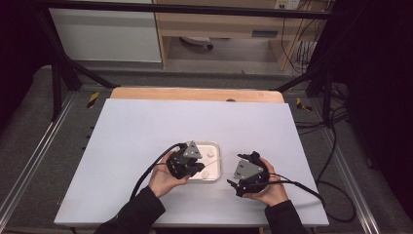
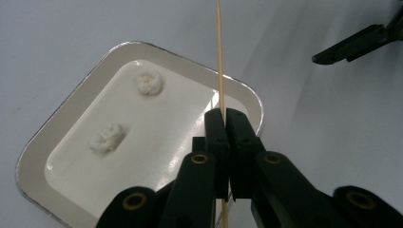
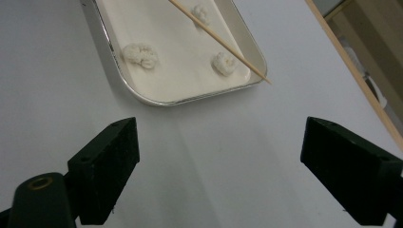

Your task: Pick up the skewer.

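Over the tray point(image 2: 43, 142), left tool point(image 2: 226, 121) pinching skewer point(image 2: 220, 52), far tip cropped; right tool point(image 3: 218, 156) spread.

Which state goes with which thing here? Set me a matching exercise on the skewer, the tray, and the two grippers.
Things:
1. skewer
2. tray
3. left gripper
4. right gripper

States:
A. open, nothing between its jaws
B. holds white lumps
C. shut on a thin stick
D. pinched at one end, reaching over the tray's edge

Pairs: 1-D, 2-B, 3-C, 4-A
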Motion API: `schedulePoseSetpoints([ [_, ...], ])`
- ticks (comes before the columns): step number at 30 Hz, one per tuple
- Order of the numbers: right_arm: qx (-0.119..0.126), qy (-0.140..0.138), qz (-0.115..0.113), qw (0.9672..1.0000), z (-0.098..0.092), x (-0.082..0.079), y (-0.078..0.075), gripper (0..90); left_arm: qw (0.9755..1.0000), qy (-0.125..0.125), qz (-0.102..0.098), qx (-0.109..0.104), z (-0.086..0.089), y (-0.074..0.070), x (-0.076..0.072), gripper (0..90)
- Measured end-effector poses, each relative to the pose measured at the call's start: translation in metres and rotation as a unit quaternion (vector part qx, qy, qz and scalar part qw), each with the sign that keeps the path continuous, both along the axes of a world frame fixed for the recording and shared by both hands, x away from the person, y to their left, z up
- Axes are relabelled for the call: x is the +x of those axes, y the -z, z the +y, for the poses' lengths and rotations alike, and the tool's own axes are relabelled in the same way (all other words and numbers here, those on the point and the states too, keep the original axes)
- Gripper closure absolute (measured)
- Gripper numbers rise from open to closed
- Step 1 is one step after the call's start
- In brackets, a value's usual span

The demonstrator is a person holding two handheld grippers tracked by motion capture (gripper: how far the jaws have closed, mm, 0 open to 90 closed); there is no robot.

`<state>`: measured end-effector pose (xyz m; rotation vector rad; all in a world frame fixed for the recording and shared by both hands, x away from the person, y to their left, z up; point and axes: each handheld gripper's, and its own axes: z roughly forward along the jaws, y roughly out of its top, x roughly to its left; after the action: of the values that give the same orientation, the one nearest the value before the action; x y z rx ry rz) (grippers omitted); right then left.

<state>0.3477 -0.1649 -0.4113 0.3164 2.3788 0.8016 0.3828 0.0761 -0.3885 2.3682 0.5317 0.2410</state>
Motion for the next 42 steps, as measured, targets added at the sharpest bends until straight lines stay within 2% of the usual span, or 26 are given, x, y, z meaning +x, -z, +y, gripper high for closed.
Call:
schedulePoseSetpoints([
  [6,-0.030,-0.035,-0.038,0.9982,0.001,-0.001,0.001,22.8,0.9999,0.010,0.005,0.011,-0.015,-0.001,0.000,88.5],
  [9,-0.044,-0.045,-0.050,0.9967,0.001,-0.001,0.002,26.6,0.9996,0.019,0.005,0.020,-0.023,-0.002,-0.001,88.5],
  [14,-0.070,-0.068,-0.072,0.9926,0.001,-0.002,0.004,35.0,0.9992,0.028,0.006,0.027,-0.035,-0.002,-0.001,88.5],
  [16,-0.082,-0.083,-0.082,0.9898,0.001,-0.001,0.004,38.9,0.9990,0.034,0.006,0.029,-0.038,-0.002,-0.002,88.5],
  [17,-0.084,-0.083,-0.081,0.9897,0.001,-0.002,0.005,40.4,0.9989,0.036,0.007,0.030,-0.039,-0.001,-0.003,88.5],
  [21,-0.104,-0.095,-0.089,0.9860,0.001,-0.003,0.006,47.8,0.9985,0.042,0.011,0.033,-0.043,0.000,-0.003,88.5],
  [26,-0.128,-0.115,-0.099,0.9800,0.002,-0.001,0.009,55.2,0.9979,0.050,0.013,0.039,-0.049,0.001,-0.004,88.5],
  [27,-0.129,-0.116,-0.096,0.9802,0.002,-0.002,0.010,56.6,0.9980,0.050,0.014,0.037,-0.050,0.001,-0.004,88.5],
  [28,-0.136,-0.125,-0.101,0.9776,0.002,-0.001,0.010,58.0,0.9979,0.052,0.014,0.037,-0.051,0.001,-0.004,88.5],
  [30,-0.147,-0.132,-0.104,0.9748,0.002,0.000,0.011,61.2,0.9978,0.053,0.016,0.037,-0.052,0.001,-0.005,88.5],
  [34,-0.156,-0.143,-0.108,0.9714,0.002,-0.001,0.013,66.1,0.9973,0.061,0.015,0.039,-0.055,0.002,-0.007,88.5],
  [35,-0.161,-0.149,-0.114,0.9689,0.003,0.000,0.013,67.7,0.9971,0.063,0.015,0.041,-0.055,0.002,-0.007,88.5],
  [37,-0.163,-0.153,-0.113,0.9682,0.003,-0.001,0.014,70.7,0.9965,0.068,0.016,0.045,-0.056,0.003,-0.007,88.5],
  [38,-0.168,-0.158,-0.114,0.9664,0.003,-0.001,0.015,72.1,0.9964,0.069,0.015,0.046,-0.057,0.003,-0.007,88.5],
  [42,-0.173,-0.169,-0.115,0.9636,0.003,-0.002,0.017,76.3,0.9961,0.072,0.015,0.049,-0.057,0.004,-0.008,88.5],
])
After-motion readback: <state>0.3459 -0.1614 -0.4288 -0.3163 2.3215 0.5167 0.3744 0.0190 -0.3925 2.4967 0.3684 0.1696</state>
